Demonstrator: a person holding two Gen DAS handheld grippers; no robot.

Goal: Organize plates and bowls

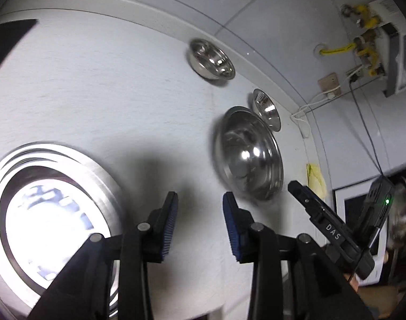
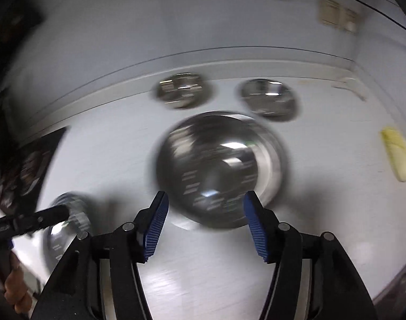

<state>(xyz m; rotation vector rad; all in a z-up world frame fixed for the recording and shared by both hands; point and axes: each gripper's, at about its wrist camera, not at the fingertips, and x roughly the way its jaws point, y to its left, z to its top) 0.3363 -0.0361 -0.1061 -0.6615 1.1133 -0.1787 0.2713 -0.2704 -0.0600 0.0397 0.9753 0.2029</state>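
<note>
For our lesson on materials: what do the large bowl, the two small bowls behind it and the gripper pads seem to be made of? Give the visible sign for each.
Large bowl: probably stainless steel, polished; it mirrors the room lights.
Small bowls: apparently the same shiny metal, with bright glints, though blurred.
Gripper pads: blue, matte and finely ribbed, likely rubber or soft plastic.

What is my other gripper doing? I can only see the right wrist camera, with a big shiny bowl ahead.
Observer: The left gripper is open, with nothing between its pads, above the white counter.
Operator: Is a plate near it?
Observer: Yes, what looks like a stack of plates lies on its left, glaring white under the light.
Operator: Anything on the wall?
Observer: Yellow pipes lead to a white box high on the right.
</note>
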